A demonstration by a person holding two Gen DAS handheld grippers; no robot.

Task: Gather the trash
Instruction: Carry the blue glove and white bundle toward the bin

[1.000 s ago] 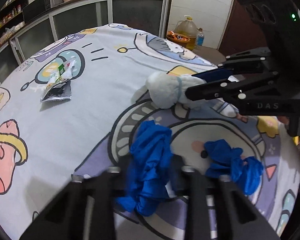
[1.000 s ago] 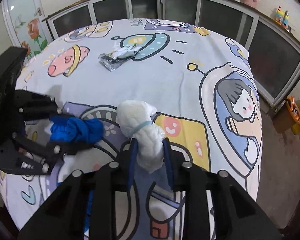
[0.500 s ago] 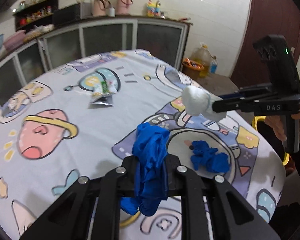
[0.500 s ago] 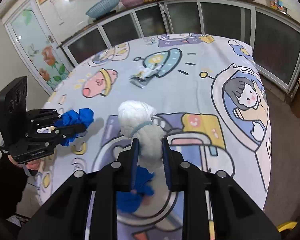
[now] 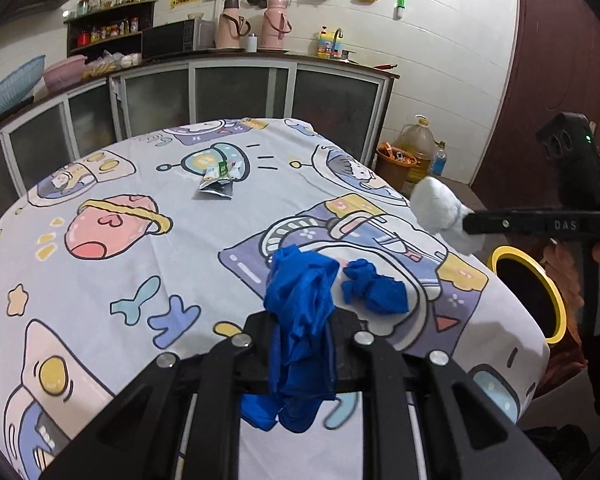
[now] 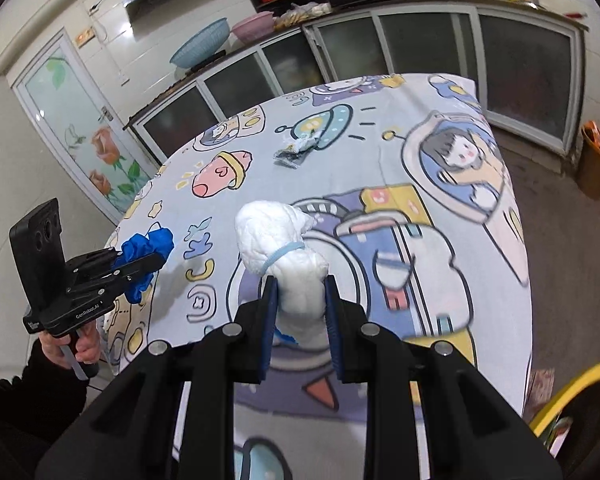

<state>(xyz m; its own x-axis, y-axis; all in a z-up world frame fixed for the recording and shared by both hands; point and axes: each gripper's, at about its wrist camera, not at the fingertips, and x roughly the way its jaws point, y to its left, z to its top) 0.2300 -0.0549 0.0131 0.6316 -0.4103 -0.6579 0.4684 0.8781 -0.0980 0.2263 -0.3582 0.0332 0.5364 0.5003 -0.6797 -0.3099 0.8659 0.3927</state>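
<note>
My left gripper (image 5: 302, 336) is shut on a crumpled blue glove (image 5: 300, 300), held above the near edge of the table; it also shows in the right wrist view (image 6: 140, 260). My right gripper (image 6: 298, 300) is shut on a white wad tied with a blue band (image 6: 284, 240), held off the table's right side; it shows in the left wrist view (image 5: 440, 208). A second blue glove (image 5: 374, 288) lies on the cartoon tablecloth (image 5: 140, 248). A torn foil wrapper (image 5: 220, 182) lies farther back.
A black bin with a yellow rim (image 5: 528, 292) stands beside the table's right edge, below the white wad, and shows at the lower right of the right wrist view (image 6: 572, 396). Glass-front cabinets (image 5: 240, 92) run behind. An orange bucket (image 5: 396, 160) and oil jug stand on the floor.
Both grippers have lifted and pulled back from the table with their loads. The right gripper has carried the white wad off the table's right side, above the bin.
</note>
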